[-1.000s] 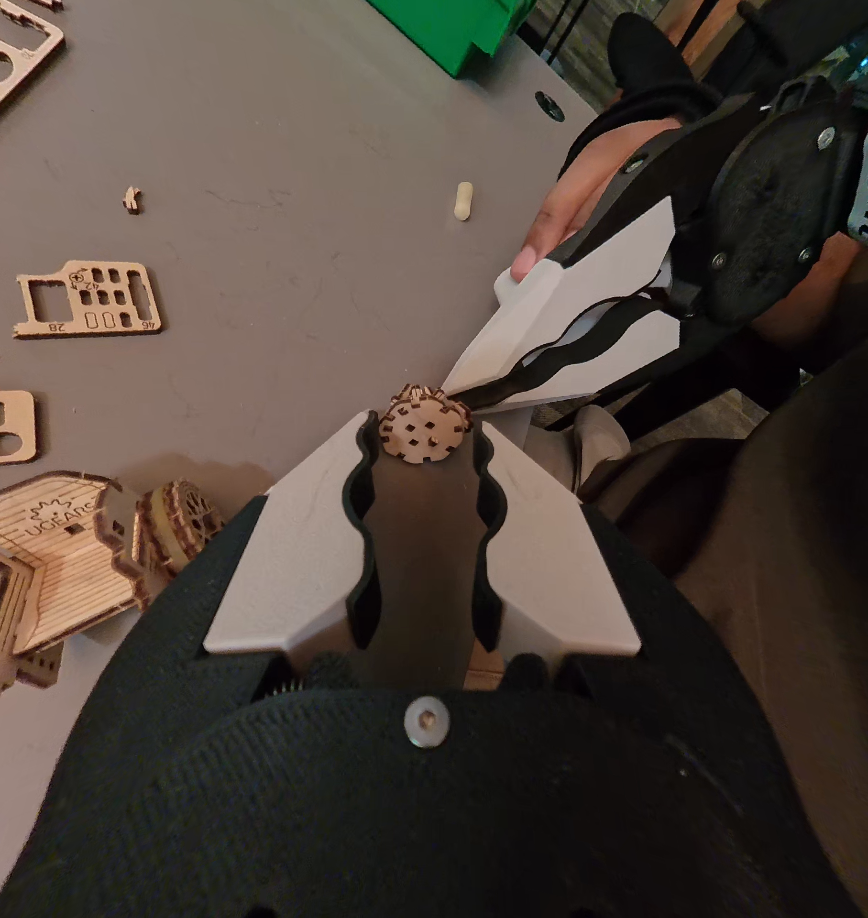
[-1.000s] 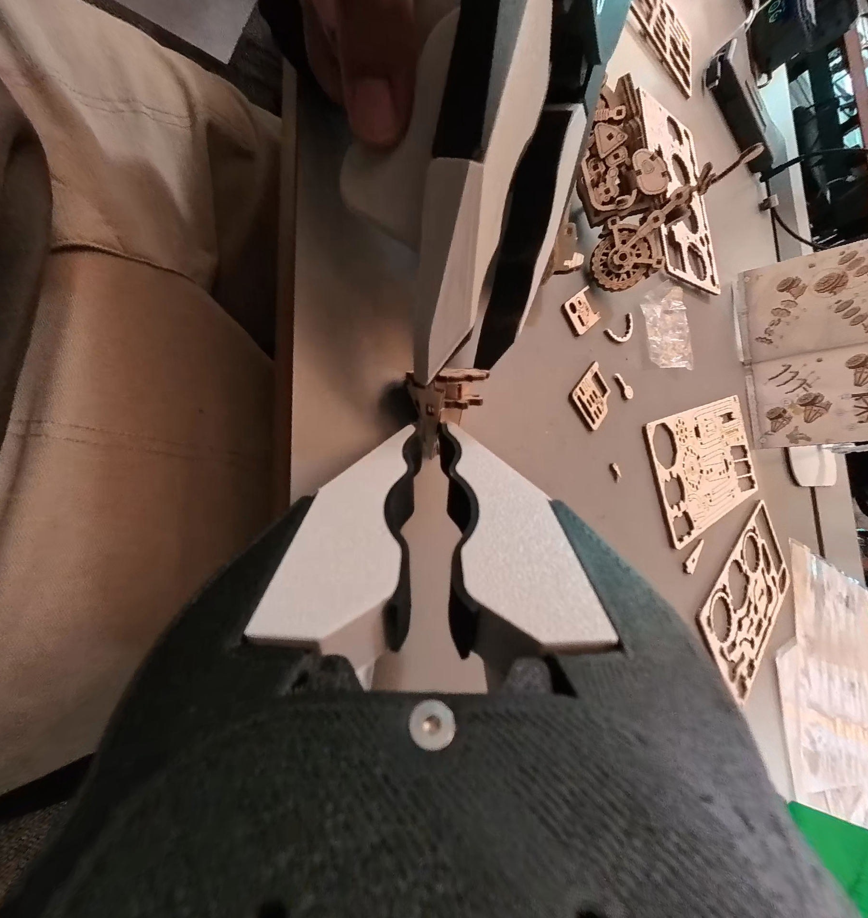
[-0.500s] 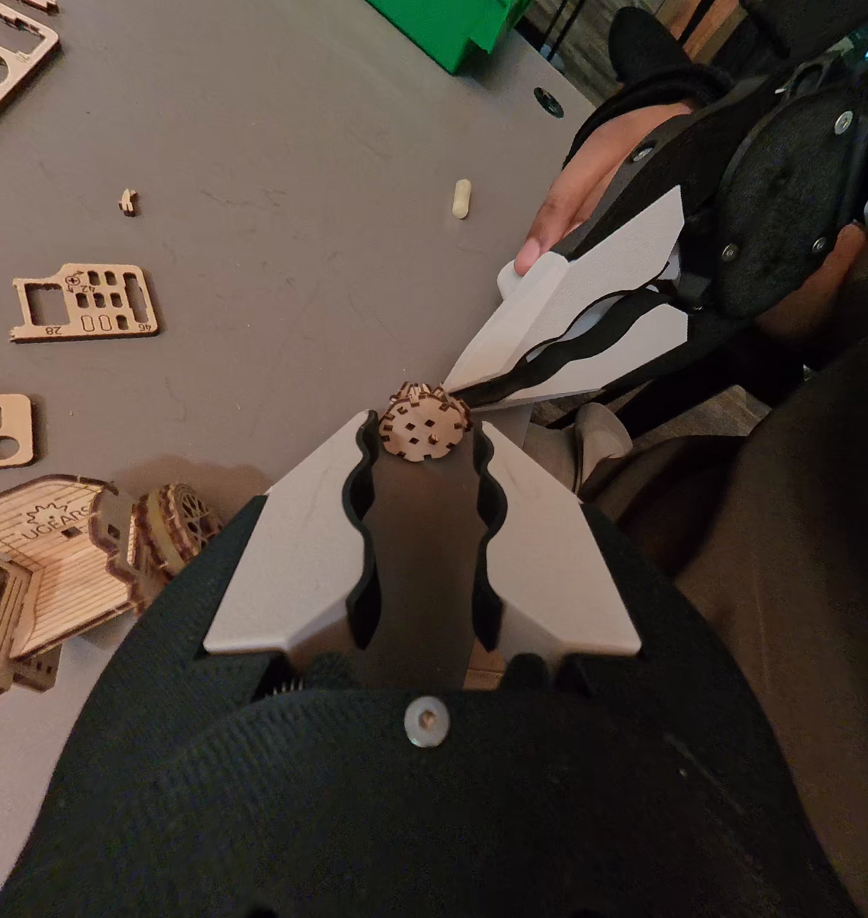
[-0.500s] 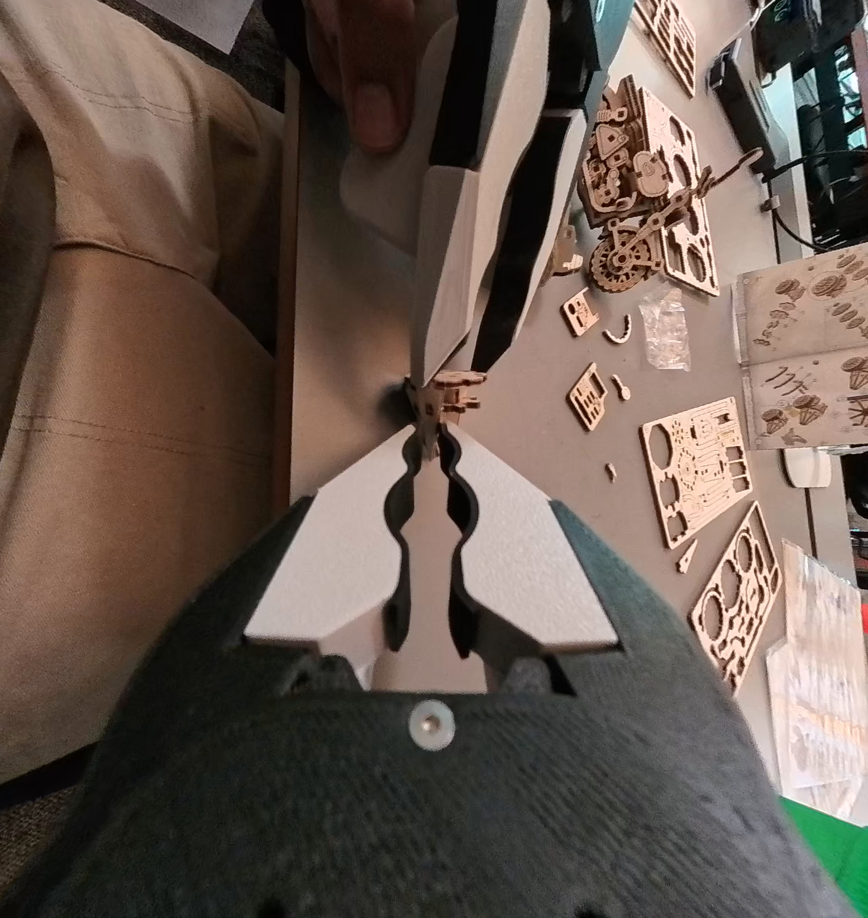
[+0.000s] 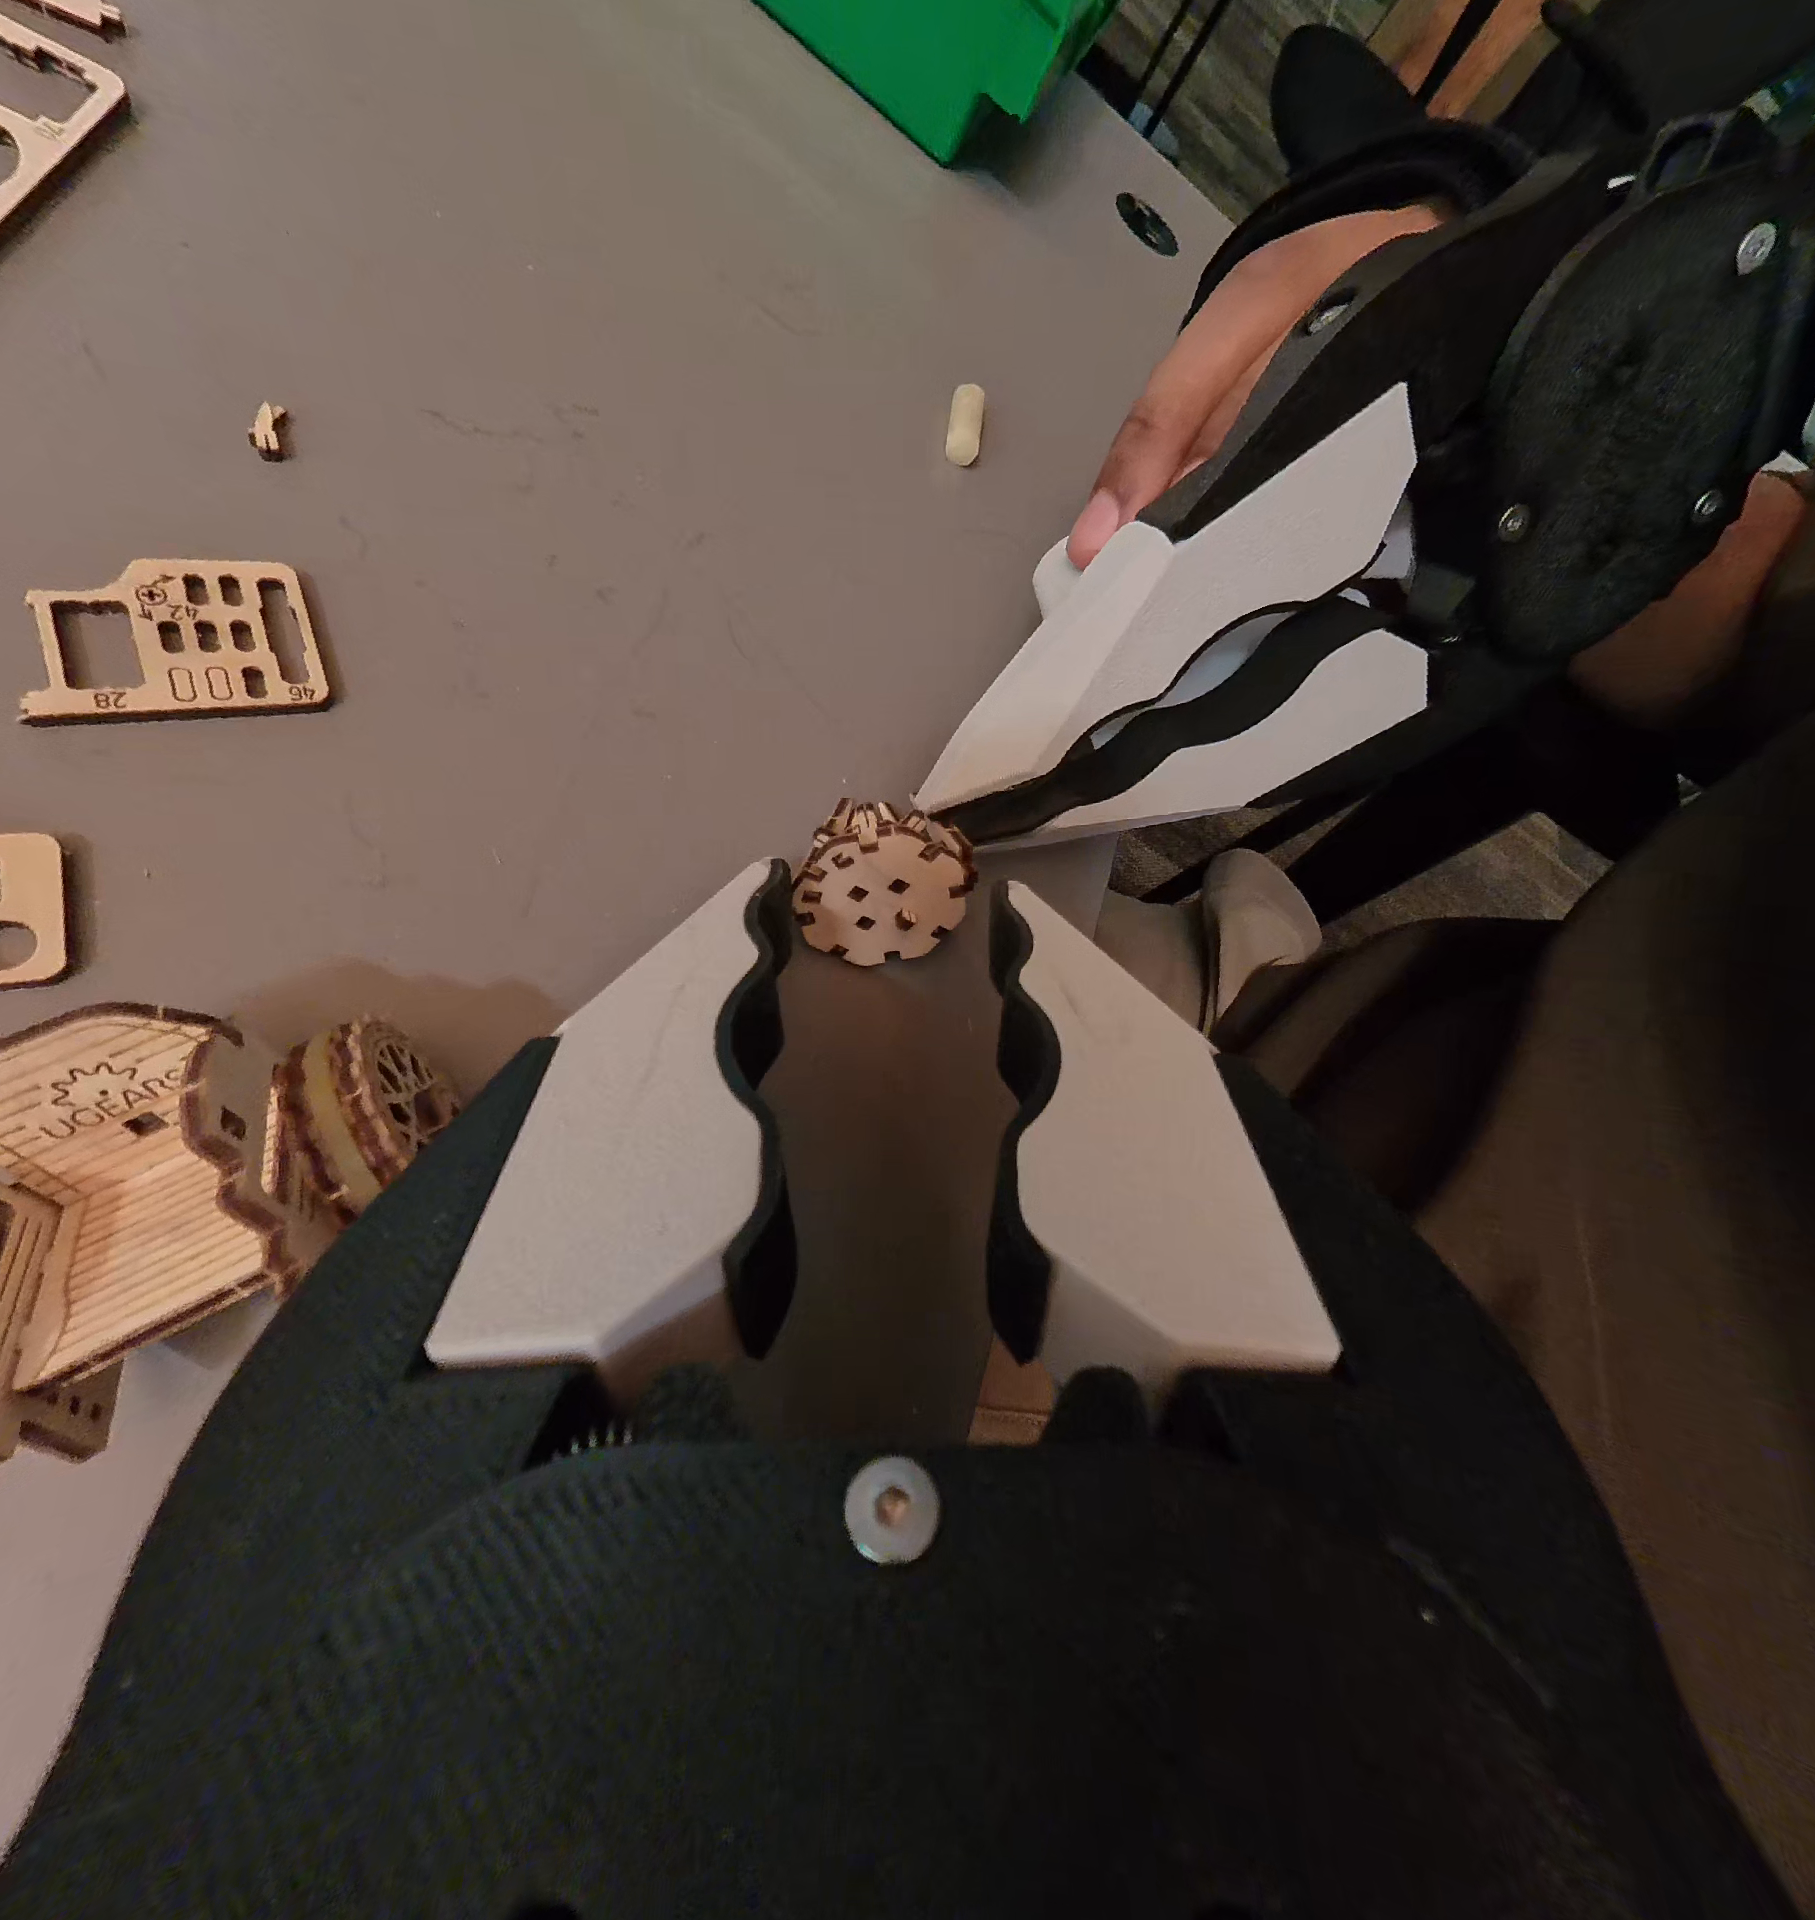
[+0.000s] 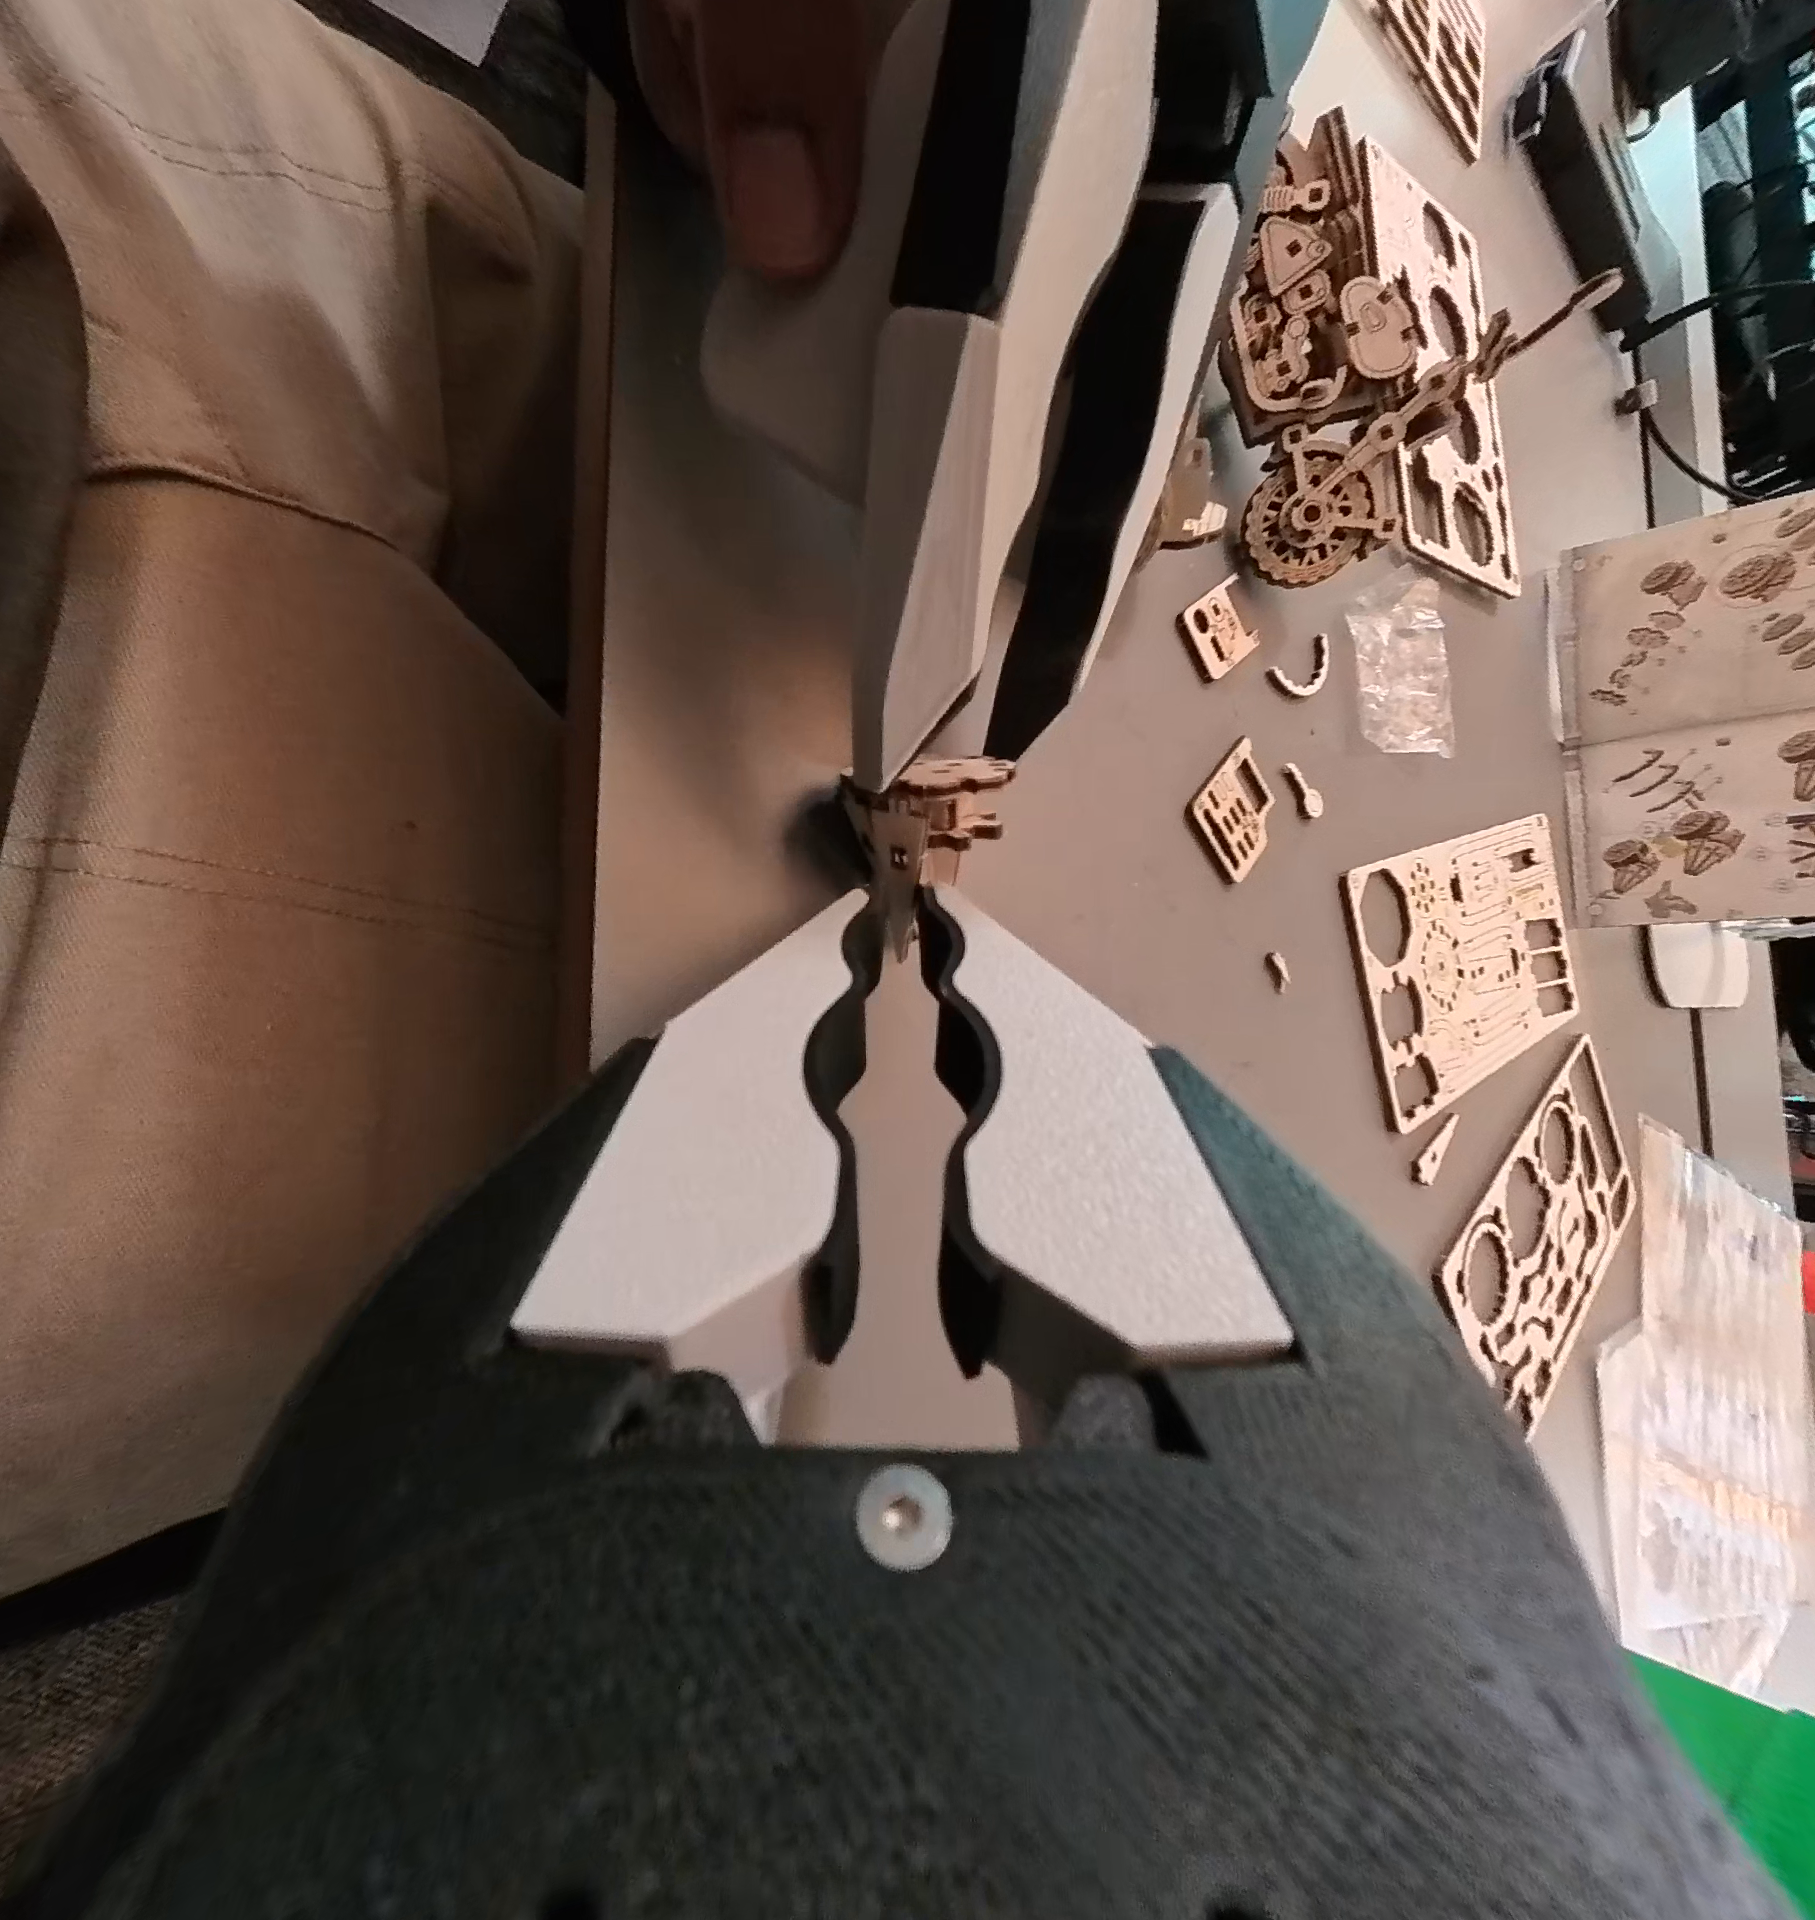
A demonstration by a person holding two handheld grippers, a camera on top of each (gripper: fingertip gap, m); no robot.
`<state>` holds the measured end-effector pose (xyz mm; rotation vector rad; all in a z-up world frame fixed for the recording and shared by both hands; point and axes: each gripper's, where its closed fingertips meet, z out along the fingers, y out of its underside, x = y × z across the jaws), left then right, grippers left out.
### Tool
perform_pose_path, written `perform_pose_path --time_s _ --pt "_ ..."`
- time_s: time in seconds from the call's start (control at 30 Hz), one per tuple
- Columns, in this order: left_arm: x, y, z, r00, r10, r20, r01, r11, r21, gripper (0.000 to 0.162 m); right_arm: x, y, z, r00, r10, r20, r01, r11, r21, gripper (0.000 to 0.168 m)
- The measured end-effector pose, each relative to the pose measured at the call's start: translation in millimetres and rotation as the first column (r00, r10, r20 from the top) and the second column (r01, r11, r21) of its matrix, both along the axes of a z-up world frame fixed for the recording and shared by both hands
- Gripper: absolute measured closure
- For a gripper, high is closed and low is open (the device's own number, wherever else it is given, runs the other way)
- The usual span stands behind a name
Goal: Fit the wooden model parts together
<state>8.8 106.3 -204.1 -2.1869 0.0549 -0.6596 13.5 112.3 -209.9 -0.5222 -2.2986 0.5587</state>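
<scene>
In the left wrist view my left gripper (image 5: 882,894) is shut on a small round wooden gear wheel (image 5: 872,920) with square holes, held at its fingertips just above the grey table (image 5: 570,416) near its front edge. My right gripper (image 5: 934,816) comes in from the right, and its tips touch the wheel's far rim. In the right wrist view my right gripper (image 6: 898,914) is shut on a thin pointed wooden piece (image 6: 895,862), which is pressed against the wheel (image 6: 960,805). The left gripper (image 6: 950,753) hangs down from above there.
A partly built wooden model (image 5: 155,1143) and small cut-out frames (image 5: 181,639) lie left of my left gripper. A green box (image 5: 934,62) stands at the back. Wooden part sheets (image 6: 1454,987), a wheeled wooden model (image 6: 1339,364) and instruction pages (image 6: 1713,665) lie farther out. The person's lap (image 6: 207,727) is beside the table edge. Both grippers' tips are close together, under 4 cm apart.
Almost nothing has changed. Both grippers keep their grip at the same spot. The right gripper's body has shifted slightly while its tips stay against the wheel.
</scene>
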Motion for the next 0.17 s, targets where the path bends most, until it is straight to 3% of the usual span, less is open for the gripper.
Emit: perform_pose_path --time_s 0.17 --pt "1.1 1.7 0.0 1.0 0.002 -0.005 -0.002 1.0 0.0 0.125 -0.2 -1.5 -0.4 1.0 0.004 0.004 -0.004 1.0 0.002 0.164"
